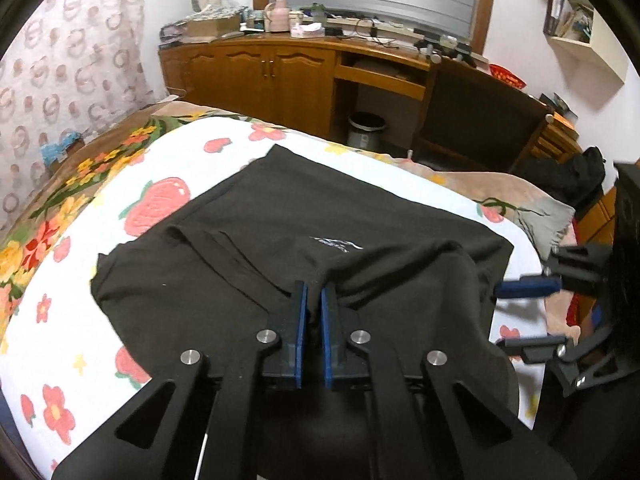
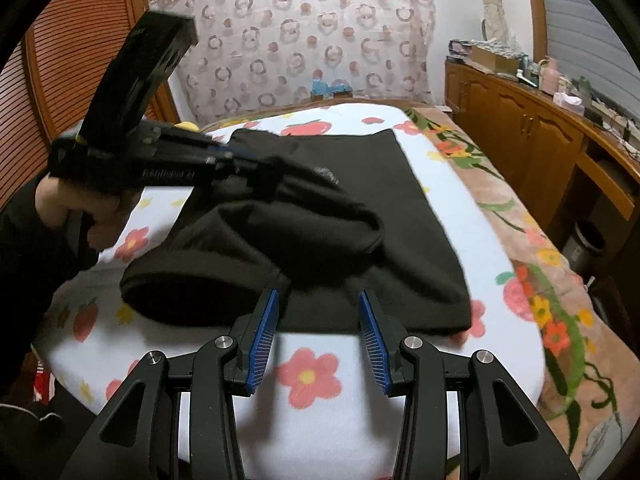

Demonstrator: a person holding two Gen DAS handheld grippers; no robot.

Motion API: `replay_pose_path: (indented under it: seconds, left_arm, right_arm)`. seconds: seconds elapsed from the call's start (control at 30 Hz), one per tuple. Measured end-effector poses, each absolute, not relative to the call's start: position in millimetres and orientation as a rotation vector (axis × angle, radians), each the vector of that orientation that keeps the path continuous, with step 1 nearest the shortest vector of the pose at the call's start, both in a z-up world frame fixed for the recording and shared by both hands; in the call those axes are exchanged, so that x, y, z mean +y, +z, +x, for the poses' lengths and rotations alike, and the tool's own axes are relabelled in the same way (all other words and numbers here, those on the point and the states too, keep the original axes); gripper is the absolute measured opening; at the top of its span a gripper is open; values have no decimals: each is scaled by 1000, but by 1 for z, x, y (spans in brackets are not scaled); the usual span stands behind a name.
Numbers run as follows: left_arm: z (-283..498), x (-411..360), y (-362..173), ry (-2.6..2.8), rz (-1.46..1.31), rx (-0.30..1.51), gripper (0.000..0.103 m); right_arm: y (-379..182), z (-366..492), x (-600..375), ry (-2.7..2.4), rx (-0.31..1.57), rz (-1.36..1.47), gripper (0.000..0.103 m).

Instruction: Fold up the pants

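Note:
Black pants [image 1: 280,232] lie partly folded on a white floral sheet on the bed; they also show in the right wrist view [image 2: 380,208]. My left gripper [image 1: 314,296] is shut on a bunched fold of the pants and holds it lifted above the lower layer; it also shows in the right wrist view [image 2: 236,158]. My right gripper [image 2: 318,300] is open and empty, just off the near edge of the pants; it shows at the right in the left wrist view [image 1: 520,316]. A small white logo [image 1: 336,243] shows on the fabric.
The floral sheet [image 2: 312,376] covers the bed. A wooden cabinet and desk [image 1: 280,72] with clutter run along the far wall. A metal bin [image 1: 366,130] stands on the floor beside a dark chair [image 1: 480,120]. A patterned curtain [image 2: 300,40] hangs behind the bed.

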State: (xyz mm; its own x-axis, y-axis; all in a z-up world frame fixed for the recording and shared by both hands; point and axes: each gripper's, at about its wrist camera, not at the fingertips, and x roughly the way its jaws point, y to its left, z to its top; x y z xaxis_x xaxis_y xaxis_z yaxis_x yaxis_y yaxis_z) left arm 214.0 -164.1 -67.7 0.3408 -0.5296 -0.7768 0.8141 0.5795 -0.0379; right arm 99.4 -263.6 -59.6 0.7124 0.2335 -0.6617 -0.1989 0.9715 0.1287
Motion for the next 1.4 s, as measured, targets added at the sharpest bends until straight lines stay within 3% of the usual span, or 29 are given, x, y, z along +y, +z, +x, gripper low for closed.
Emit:
replay_pose_path:
  seconds: [0.43,0.5,0.6,1.13,1.4]
  left_arm:
    - [215,-157,-64,-817,357,835,7]
    - [215,-155,-59,-790,337,818,6]
    - [218,-154,-52,-762,313,804,6]
    - [243,-167,-1,-577,271,688,6]
    - [268,-192,-6,-569,288,709,6]
  right_arm:
    - [-62,110,-259,343,704,32,42]
    - [-65,110,-262,358,698,27,14]
    - [-66,106,-268,364,678,24,5]
    - [-58,66,-320,286,543,22,4]
    - [-72,56,-310,272,570,39,4]
